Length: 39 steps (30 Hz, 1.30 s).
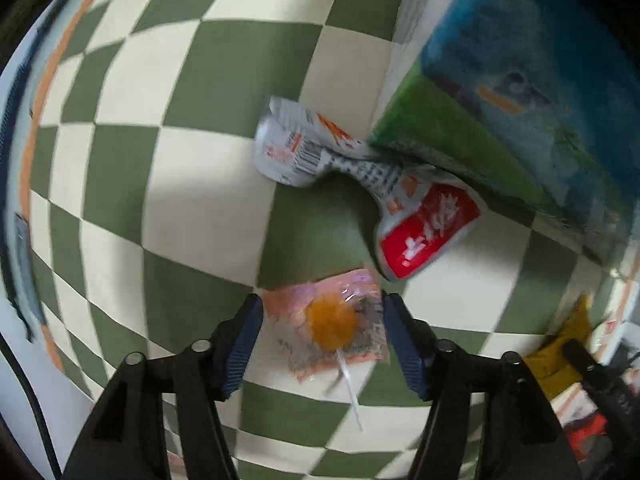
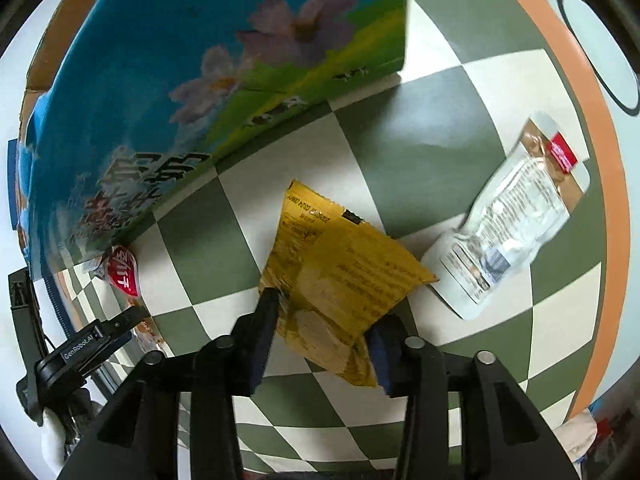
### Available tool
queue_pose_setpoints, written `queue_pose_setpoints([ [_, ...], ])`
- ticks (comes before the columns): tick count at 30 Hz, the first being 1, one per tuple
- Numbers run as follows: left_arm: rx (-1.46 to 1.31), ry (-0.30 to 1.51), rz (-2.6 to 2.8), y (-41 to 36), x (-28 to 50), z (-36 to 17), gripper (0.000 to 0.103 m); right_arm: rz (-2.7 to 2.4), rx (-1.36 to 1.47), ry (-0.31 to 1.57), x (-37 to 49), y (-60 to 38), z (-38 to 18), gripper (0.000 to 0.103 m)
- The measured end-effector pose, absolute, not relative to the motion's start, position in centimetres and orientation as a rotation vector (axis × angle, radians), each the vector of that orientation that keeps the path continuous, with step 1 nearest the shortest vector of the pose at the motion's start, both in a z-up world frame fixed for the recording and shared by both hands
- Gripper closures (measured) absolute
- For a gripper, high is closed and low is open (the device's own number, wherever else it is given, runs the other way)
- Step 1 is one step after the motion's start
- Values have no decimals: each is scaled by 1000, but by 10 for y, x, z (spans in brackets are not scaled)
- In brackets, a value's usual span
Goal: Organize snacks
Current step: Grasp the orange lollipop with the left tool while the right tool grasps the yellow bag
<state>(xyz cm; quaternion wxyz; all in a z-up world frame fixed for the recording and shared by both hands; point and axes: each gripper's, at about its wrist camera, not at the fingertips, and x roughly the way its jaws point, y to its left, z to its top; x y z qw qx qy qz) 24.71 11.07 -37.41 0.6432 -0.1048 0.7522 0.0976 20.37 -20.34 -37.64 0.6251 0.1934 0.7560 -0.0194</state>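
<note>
An orange lollipop (image 1: 334,322) in a pink see-through wrapper lies on the green and cream checked cloth (image 1: 160,184). My left gripper (image 1: 324,320) points straight down over it and stands open, one blue pad on each side of the wrapper. A yellow snack packet (image 2: 340,272) lies with its near end between the fingers of my right gripper (image 2: 320,320). Those jaws stand apart around it, with the right pad partly hidden behind the packet. The same yellow snack packet (image 1: 560,344) shows at the right edge of the left wrist view.
A tall blue and green carton (image 2: 224,60) with flowers stands on the cloth, seen too as the carton (image 1: 520,100). A red and white sachet (image 1: 424,232) joined to a silver one (image 1: 292,148) lies against its base. A white packet (image 2: 516,216) lies to the right, near the cloth's orange border (image 2: 592,160).
</note>
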Motion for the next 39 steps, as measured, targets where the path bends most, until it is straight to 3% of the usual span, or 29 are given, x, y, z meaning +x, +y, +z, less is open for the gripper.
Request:
queue_pose_setpoints([
  [3,-230,1718,204,110,247,-374,77,-53,366,1768,211,-190,-384,42],
  [6,-225,1719,200,110,246,-375,82,-64,315,1755,215,-182,-384,40],
  [16,-300,1733,142,101,226,-372,89,-5,351,1702,211,-180,-372,62],
  [27,-355,1709,85,92,203,-357,95,103,407,1674,192,-167,-348,67],
  [30,-320,1690,85,91,203,-358,90,123,394,1669,189,-162,-344,67],
  [36,-447,1738,92,98,197,-383,55,133,389,1668,192,-165,-342,67],
  [39,-543,1762,142,108,192,-397,47,136,391,1668,191,-168,-342,67],
])
